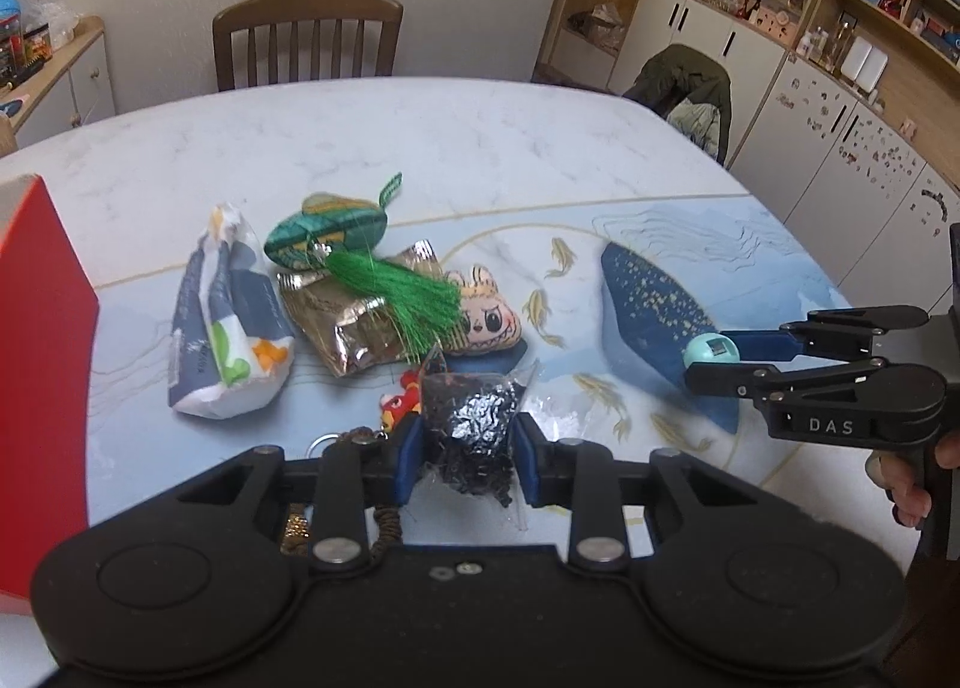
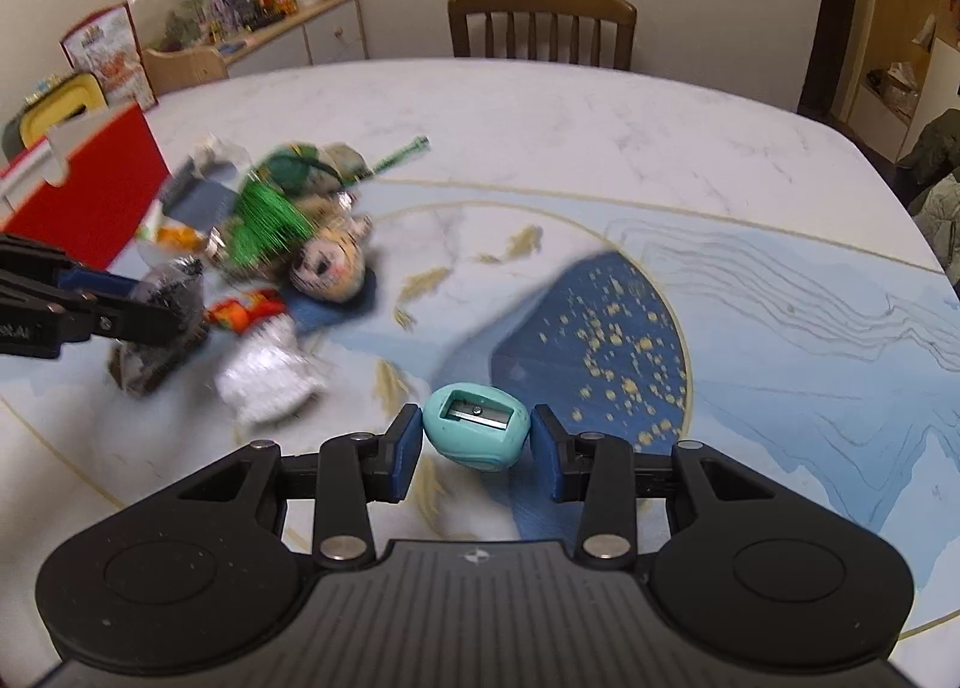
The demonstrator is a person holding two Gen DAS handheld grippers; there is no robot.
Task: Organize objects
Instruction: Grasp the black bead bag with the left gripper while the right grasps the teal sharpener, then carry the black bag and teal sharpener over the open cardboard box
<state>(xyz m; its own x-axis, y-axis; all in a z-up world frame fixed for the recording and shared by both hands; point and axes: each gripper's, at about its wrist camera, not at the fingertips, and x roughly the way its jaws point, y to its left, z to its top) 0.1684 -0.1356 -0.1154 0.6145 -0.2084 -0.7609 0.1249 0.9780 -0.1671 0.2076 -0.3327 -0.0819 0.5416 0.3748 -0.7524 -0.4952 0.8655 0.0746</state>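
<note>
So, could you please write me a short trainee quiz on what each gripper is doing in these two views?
1. True or false: the right gripper is closed on a turquoise pencil sharpener.
2. What does the left gripper hold? A) the green tassel ornament B) a clear packet of dark bits C) the tissue pack
3. Fill in: the plush face toy lies on the ____, next to the gold foil packet.

Key: 1 true; 2 B; 3 table.
</note>
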